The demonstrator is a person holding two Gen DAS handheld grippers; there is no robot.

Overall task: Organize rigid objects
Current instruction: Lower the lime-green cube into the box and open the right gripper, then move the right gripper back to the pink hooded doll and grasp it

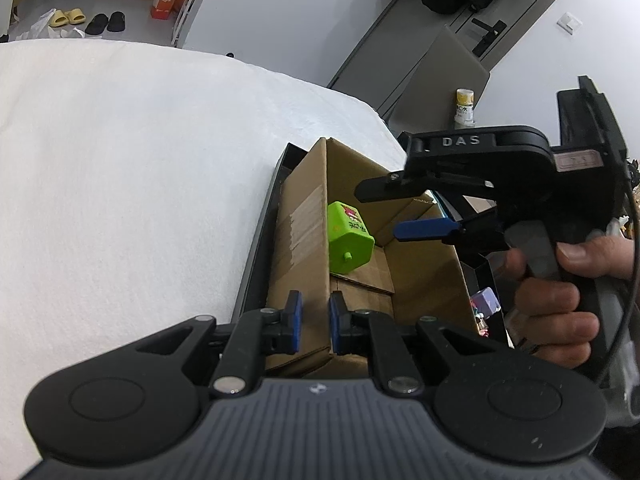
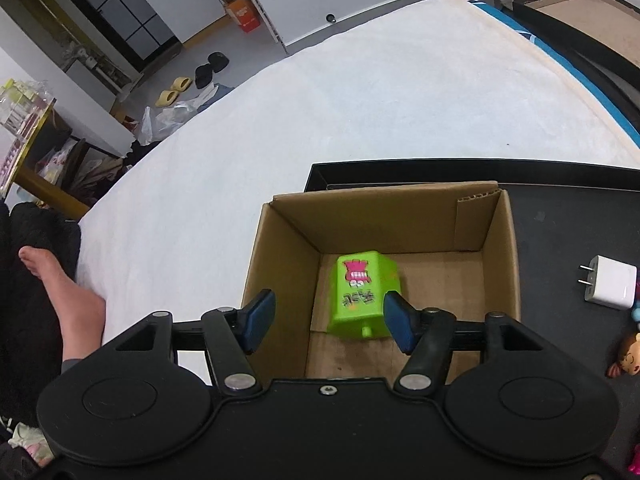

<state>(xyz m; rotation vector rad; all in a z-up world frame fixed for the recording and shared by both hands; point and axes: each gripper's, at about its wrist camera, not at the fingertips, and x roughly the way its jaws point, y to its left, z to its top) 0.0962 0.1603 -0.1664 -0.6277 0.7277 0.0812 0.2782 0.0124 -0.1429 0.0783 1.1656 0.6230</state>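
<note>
An open cardboard box (image 2: pixel 496 240) sits on a black tray (image 2: pixel 560 208) on a white bed. A green toy block (image 2: pixel 362 296) with a pink sticker lies inside the box on its floor; it also shows in the left wrist view (image 1: pixel 348 238). My right gripper (image 2: pixel 328 320) hangs open above the box, over the block, and holds nothing; it also shows in the left wrist view (image 1: pixel 408 212). My left gripper (image 1: pixel 315 322) has its blue pads astride the box's near wall (image 1: pixel 316 280) with a narrow gap.
A white plug charger (image 2: pixel 610 288) and a small doll figure (image 2: pixel 628 354) lie on the tray right of the box. A yellow-capped bottle (image 1: pixel 465 106) stands beyond. The white bed (image 2: pixel 320 112) stretches to the left and far side. A bare foot (image 2: pixel 60 284) is at left.
</note>
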